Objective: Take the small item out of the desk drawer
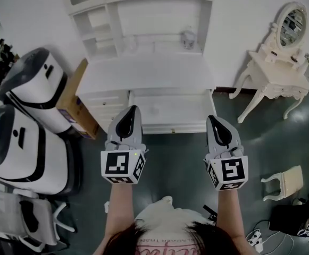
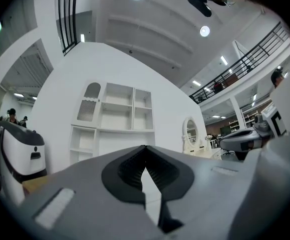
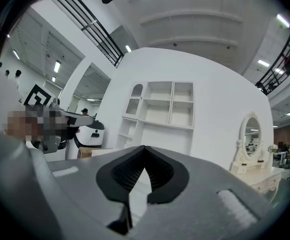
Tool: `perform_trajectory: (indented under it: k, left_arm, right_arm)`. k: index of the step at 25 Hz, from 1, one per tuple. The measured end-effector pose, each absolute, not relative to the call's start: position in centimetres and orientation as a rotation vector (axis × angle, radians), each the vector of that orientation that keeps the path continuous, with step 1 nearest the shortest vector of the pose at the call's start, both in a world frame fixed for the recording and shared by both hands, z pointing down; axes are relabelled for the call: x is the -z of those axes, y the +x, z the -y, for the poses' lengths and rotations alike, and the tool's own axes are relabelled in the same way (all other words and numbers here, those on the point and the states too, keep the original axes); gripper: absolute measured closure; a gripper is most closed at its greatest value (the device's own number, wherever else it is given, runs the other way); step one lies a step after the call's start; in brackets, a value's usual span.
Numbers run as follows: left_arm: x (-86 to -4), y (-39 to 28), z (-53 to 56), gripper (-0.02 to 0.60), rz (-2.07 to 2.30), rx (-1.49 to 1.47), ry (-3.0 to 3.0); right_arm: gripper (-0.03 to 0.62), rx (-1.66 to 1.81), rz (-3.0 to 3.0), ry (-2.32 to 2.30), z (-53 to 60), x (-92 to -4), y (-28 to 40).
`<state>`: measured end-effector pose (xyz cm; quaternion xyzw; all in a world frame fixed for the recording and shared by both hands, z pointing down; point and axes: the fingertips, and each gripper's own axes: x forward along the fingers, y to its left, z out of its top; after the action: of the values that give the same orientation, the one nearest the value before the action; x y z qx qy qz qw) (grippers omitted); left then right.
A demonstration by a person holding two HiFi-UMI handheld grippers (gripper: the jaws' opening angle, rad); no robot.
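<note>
The person holds both grippers out level toward a white desk, a marker cube at the rear of each. The left gripper is clenched: in the left gripper view its dark pads meet at the tips with nothing between them. The right gripper is clenched too, and the right gripper view shows its tips together and empty.

The desk's wide middle drawer stands pulled out toward the person. In the head view the left gripper's tip lies over the drawer's left front corner and the right gripper's tip just off its right front corner, so the drawer sits between the two tools. Its inside looks pale and flat; the small item cannot be made out there. A small clear object stands at the back of the desktop, below the shelves, well apart from both grippers.

Two white machines and a box stand left of the desk, a dressing table to its right.
</note>
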<state>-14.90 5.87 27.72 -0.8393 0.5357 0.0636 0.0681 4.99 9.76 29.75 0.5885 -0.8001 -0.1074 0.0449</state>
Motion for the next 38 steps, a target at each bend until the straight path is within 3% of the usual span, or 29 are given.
perform_trajectory:
  k: [22, 38]
  left_arm:
    - [-30.5, -14.5, 2.0, 0.580, -1.632, -0.152, -2.607]
    - [-30.7, -10.6, 15.4, 0.569, -1.673, -0.166, -2.639]
  right_arm:
    - [0.592, 0.207, 2.445, 1.825, -1.3, -31.9, 6.7]
    - [0.592, 0.238, 2.540, 1.707, 13.9, -30.8, 10.1]
